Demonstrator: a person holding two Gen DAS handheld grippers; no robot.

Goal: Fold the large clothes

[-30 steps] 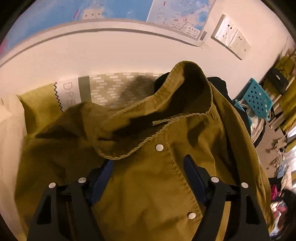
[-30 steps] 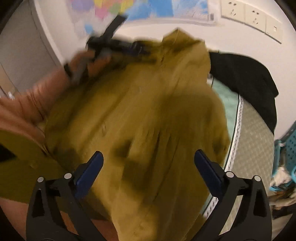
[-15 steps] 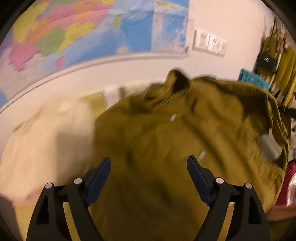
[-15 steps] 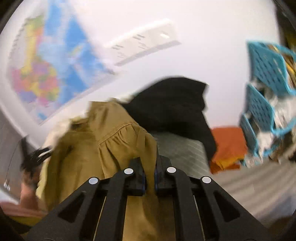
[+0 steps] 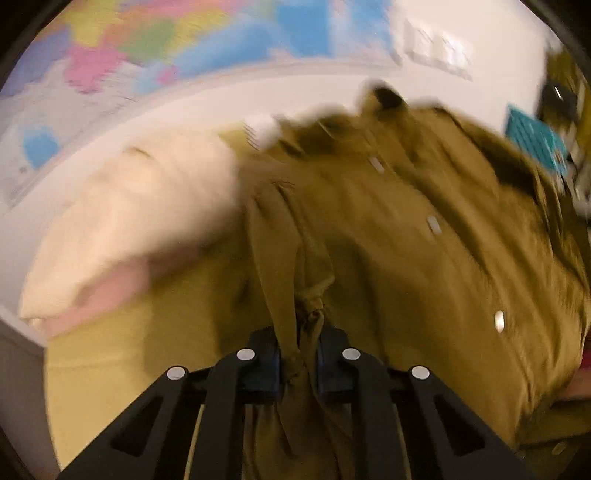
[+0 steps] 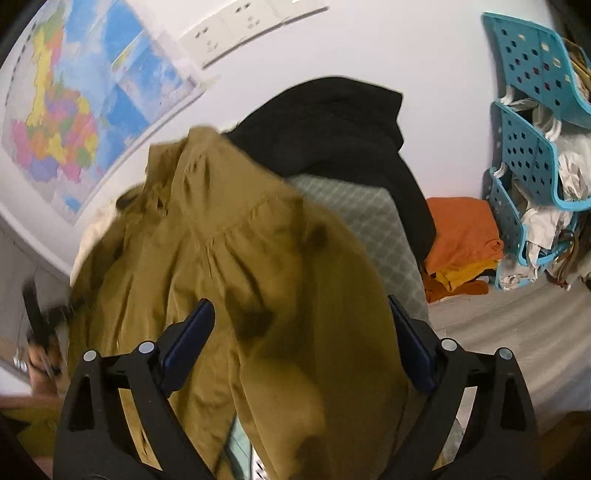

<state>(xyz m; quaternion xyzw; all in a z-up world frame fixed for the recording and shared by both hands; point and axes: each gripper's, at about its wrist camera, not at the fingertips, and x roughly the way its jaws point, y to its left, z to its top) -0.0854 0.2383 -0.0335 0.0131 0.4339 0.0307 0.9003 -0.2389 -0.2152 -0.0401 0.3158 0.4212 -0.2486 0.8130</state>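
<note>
— What carries the clothes?

— A surface under a grey patterned cover, pushed against a white wall with a coloured map and a row of sockets. The olive jacket is heaped over most of it; a black garment lies at its far edge by the wall.

— And the grippers?

— The left gripper has just closed and pinches a bunched fold of the jacket. The right gripper has just opened — its jaws stand wide, the cloth below them untouched.

— The rest of the room?

— Turquoise baskets stacked to the right, orange folded clothes on the floor. A pale heap beside the jacket — too blurred to name, perhaps another garment.
</note>
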